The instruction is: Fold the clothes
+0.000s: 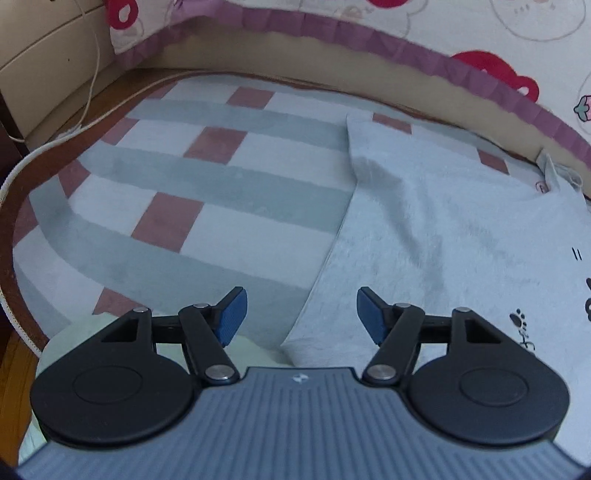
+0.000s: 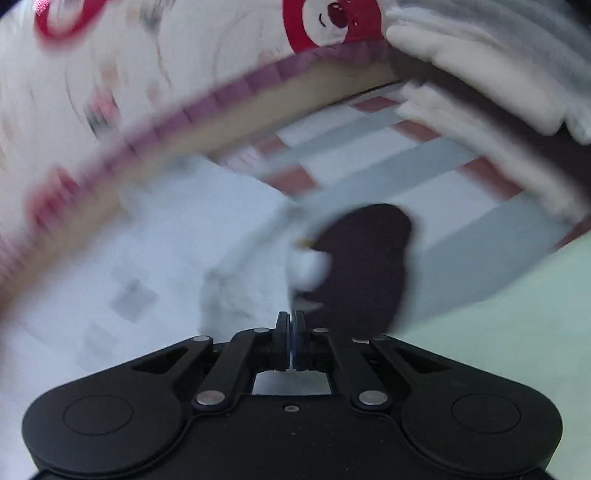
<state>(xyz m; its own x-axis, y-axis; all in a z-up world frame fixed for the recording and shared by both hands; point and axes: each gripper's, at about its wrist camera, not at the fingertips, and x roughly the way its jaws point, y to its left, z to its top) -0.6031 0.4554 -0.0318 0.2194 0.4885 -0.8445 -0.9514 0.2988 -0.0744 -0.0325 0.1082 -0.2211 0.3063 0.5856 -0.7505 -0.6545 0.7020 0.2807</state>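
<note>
On the left I see my left claw (image 1: 301,314). Its two blue pads stand wide apart and nothing is between them. It hangs over the near side edge of the pale blue fuzzy garment (image 1: 436,236), which lies spread on the checked mat with grey stripes and red-brown squares (image 1: 221,177). Behind the mat runs the white quilt with red cartoon prints and a purple frill (image 1: 332,26).

The pale blue fuzzy garment looks mostly flat here. One straight side edge runs from far to near, and there is a soft crease down its middle. I cannot tell if that straight edge is a fold or just the side of the cloth. So I judge the folding is at an early stage, with most folds still to make.

For writing, I see small black marks on the right part of the garment: a little black paw print with a curly squiggle (image 1: 521,326) under it. It may be letters, but I cannot read it. There is a small logo on my claw's grey body, too tiny to read.

On the right, my right claw (image 2: 291,328) is pinched tight. Its view is very blurry. A thin bit of pale cloth seems to sit in the pinch, but I cannot be sure. A dark round patch (image 2: 365,266) shows on the cloth just past the tips. I cannot tell what it is.
</note>
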